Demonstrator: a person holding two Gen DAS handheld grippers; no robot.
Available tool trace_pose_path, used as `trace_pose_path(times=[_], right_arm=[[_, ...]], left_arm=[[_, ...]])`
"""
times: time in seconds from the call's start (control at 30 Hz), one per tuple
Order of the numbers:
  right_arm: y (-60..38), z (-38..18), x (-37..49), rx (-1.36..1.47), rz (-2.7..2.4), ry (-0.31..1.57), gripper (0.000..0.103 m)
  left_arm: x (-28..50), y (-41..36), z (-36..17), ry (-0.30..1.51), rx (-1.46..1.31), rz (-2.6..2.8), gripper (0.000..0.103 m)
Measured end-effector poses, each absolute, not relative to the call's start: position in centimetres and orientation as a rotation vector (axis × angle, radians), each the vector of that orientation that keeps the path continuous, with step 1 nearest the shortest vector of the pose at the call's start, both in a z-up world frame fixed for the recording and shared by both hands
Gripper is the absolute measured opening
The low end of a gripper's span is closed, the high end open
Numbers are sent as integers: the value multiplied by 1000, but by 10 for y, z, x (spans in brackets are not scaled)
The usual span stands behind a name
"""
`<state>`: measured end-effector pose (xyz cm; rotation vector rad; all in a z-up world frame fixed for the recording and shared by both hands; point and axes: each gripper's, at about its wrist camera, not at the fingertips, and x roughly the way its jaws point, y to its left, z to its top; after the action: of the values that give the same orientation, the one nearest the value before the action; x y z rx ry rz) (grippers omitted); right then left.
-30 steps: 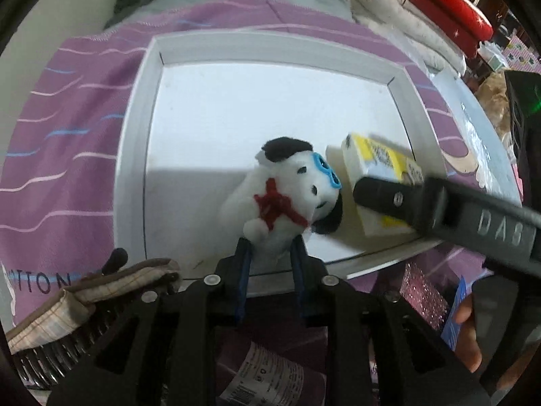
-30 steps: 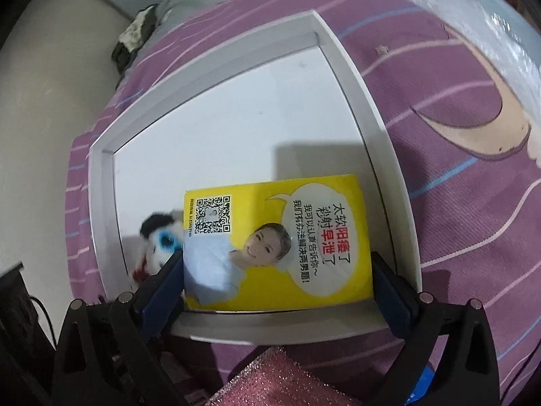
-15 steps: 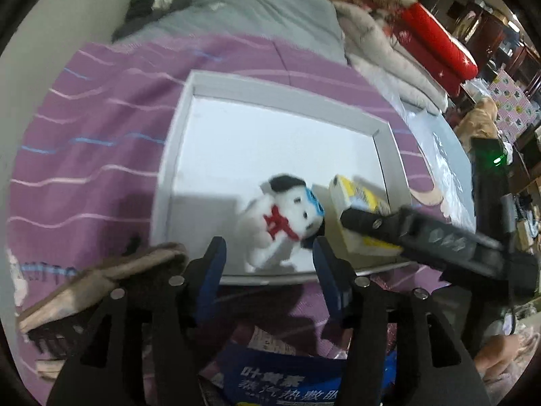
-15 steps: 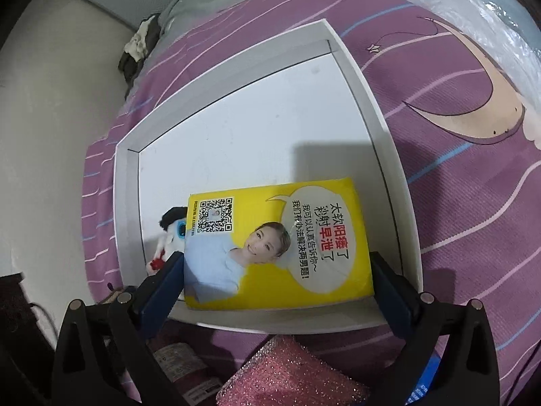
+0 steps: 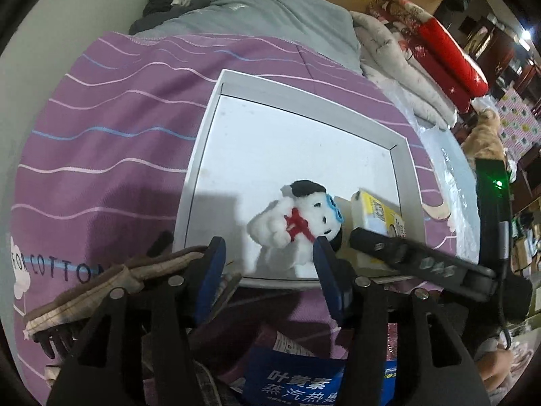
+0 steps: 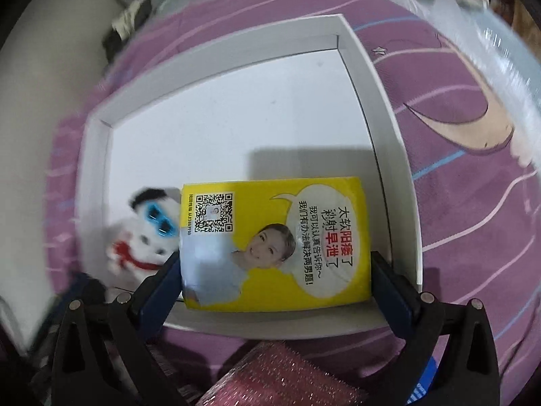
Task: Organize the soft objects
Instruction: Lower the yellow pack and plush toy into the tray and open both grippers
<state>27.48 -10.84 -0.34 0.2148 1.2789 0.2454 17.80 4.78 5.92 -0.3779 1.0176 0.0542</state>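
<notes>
A white plush dog (image 5: 297,223) lies low in the white tray (image 5: 203,155), free of the left gripper (image 5: 267,264) with its jaws apart, while the right gripper (image 6: 274,270) pinches a yellow tissue pack (image 6: 270,243) over the tray's lower right to set it alongside.

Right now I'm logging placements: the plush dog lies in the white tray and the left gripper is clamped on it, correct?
Not quite. The plush dog does lie in the white tray, but the left gripper is open and clear of it, as the left wrist view shows.
</notes>
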Motion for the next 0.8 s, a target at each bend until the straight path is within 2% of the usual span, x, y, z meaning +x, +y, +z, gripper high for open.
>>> trace_pose_path(times=[0.2,0.37,0.47,0.8], right_arm=[[-126,0,270,287,304,1267,103],[-88,-11,270,53,177,1271,103],[-82,-16,271,8,141,1272,103],[-122,0,279,265,276,1320,103]], left_arm=[[176,48,60,1005,-388,59,55],[176,49,61,1000,-387,52,55],[173,51,64,991,-397,40,55],[169,46,69,976,-434,-105,55]])
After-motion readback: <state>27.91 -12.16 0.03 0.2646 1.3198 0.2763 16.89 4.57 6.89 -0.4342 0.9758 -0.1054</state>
